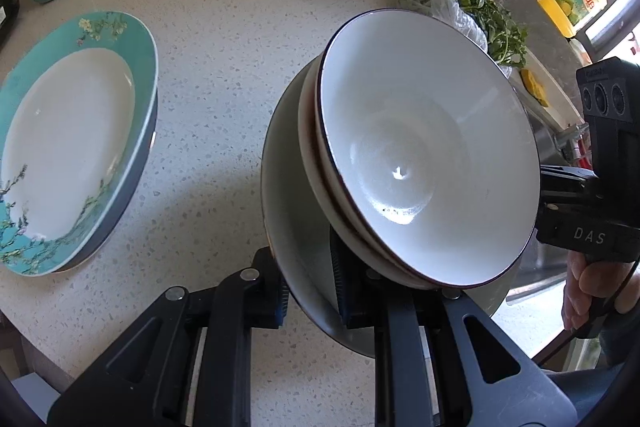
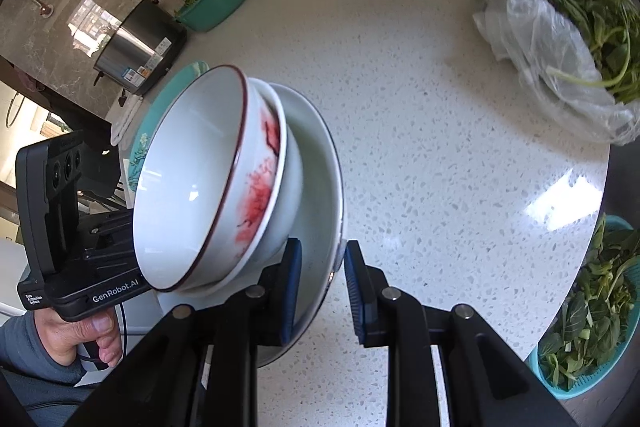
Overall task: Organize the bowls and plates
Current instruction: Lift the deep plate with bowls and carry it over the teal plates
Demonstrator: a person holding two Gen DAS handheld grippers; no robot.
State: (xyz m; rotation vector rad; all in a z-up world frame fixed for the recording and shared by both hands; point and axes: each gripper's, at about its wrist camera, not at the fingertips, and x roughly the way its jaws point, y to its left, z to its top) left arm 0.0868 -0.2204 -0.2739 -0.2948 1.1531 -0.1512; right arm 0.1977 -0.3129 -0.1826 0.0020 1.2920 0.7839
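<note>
Gripping white plate (image 1: 288,187) rim, both grippers; lower bowl (image 2: 290,179) mostly hidden

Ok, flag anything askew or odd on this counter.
The stack is tilted steeply: two nested white bowls, the upper one with red blossom painting, lean on a pale round plate gripped at its rim by both the left tool and right tool. The bowls could slide off. Nothing looks spilled or broken.
</note>
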